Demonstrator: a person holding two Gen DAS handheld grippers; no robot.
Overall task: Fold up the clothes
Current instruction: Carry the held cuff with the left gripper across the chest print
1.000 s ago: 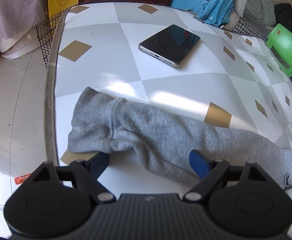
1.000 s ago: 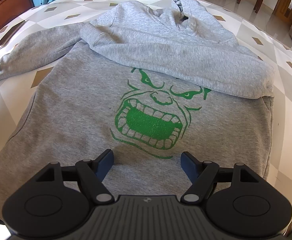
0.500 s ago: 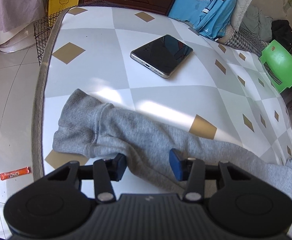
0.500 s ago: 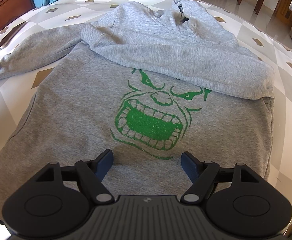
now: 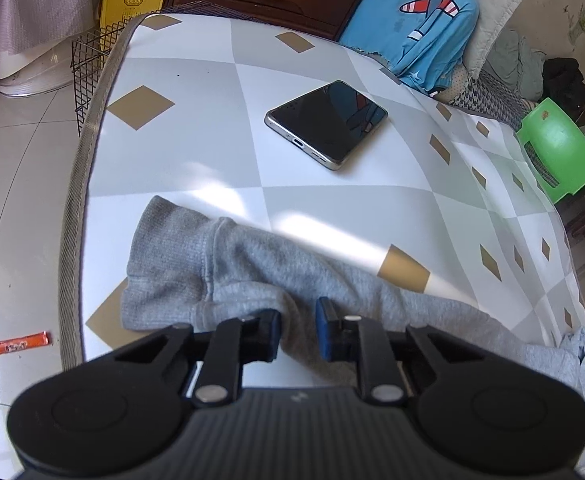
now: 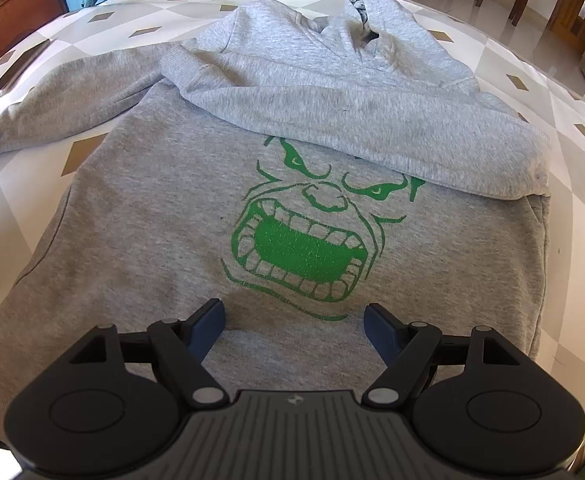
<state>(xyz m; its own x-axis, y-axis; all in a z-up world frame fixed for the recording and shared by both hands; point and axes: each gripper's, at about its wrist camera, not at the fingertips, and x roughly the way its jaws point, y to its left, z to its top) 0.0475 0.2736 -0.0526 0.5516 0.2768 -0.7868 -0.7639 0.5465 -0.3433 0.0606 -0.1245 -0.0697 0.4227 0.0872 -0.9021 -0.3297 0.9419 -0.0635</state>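
A grey hoodie with a green snarling face print lies flat on the chequered table, front up. Its right sleeve is folded across the chest, and the hood lies at the far end. The left sleeve stretches out toward the table's corner, cuff at the left. My left gripper is shut on a pinched fold of this sleeve just behind the cuff. My right gripper hovers open over the hoodie's lower front, below the print, with only flat cloth under it.
A dark phone lies on the table beyond the sleeve. A blue garment is draped at the far edge, a green plastic stool at the right. Tiled floor and a wire rack lie past the table's left edge.
The left gripper's jaws have come together on the sleeve, bunching the cloth between the pads. The right gripper and the hoodie's body stay as they were.
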